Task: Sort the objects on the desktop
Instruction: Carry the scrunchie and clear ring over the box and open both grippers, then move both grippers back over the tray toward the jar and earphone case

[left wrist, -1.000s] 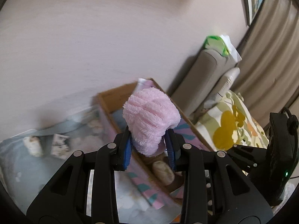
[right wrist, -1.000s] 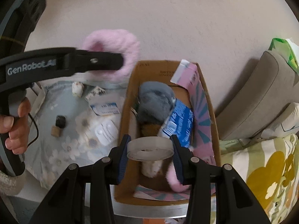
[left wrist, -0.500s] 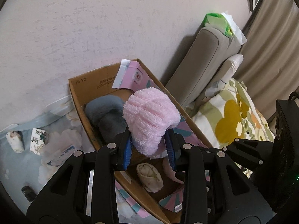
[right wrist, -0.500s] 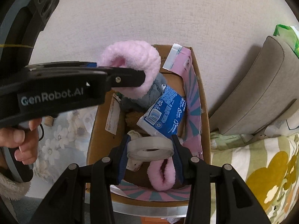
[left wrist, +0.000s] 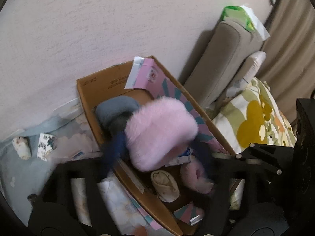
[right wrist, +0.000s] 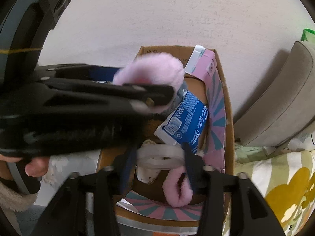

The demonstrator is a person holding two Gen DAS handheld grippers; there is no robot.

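Over the open brown cardboard box [left wrist: 88,106], the left tongs [left wrist: 157,151] are opening off the fluffy pink plush band [left wrist: 160,133], soft and light, while the right tongs [right wrist: 160,158] are opening around the stiff, slippery translucent tape roll [right wrist: 160,156], best gripped across its rim.

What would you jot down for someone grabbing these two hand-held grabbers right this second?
Left gripper: jaws opening, letting the pink fluffy piece go above the cardboard box.
Right gripper: jaws opening around the clear tape roll, low over the same box.
Already inside: grey fluffy piece, blue packet, cream bundle, smaller pink piece.
Left: small items on the blue cloth beside the box.
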